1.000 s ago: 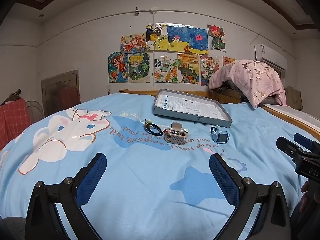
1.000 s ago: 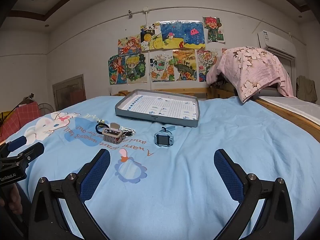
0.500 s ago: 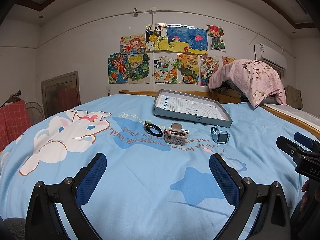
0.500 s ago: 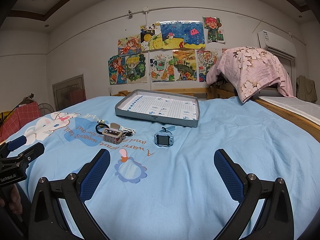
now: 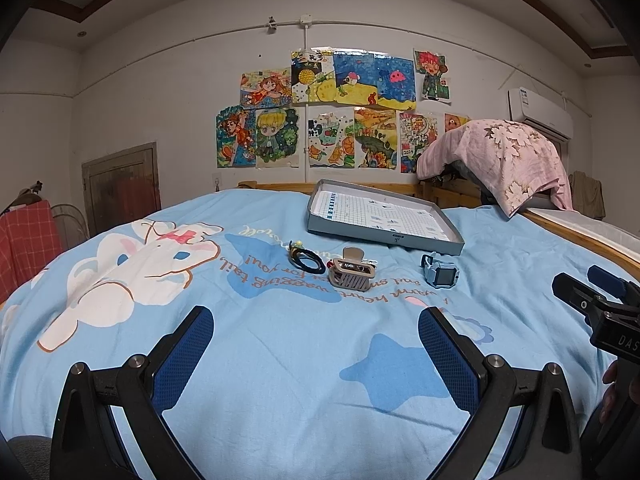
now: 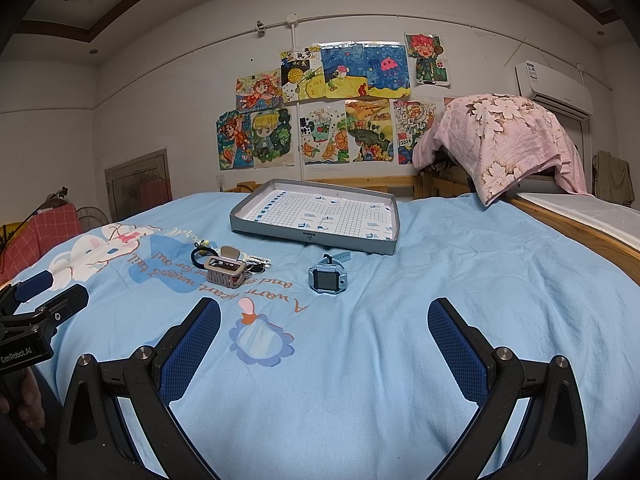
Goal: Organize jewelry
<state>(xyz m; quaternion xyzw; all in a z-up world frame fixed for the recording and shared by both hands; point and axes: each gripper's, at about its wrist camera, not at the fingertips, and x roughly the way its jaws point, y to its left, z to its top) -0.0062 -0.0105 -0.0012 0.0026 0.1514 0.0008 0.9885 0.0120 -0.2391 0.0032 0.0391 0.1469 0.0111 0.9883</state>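
On the blue bedspread lie a black hair tie with a small charm (image 5: 306,260) (image 6: 200,255), a beige claw hair clip (image 5: 352,272) (image 6: 224,270) and a blue watch (image 5: 440,274) (image 6: 328,278). Small metal pieces (image 6: 258,264) rest just right of the clip. Behind them sits a shallow grey tray (image 5: 384,236) (image 6: 308,236) lined with grid paper. My left gripper (image 5: 316,338) hovers open, well short of the clip. My right gripper (image 6: 324,330) is open too, a little short of the watch. Nothing is between either pair of fingers.
A pink flowered cloth (image 6: 504,136) drapes over something at the back right by a wooden bed rail (image 6: 580,228). Drawings hang on the far wall. A red checked cloth (image 5: 24,236) stands at the left. A hand (image 6: 28,404) holds the other gripper's handle.
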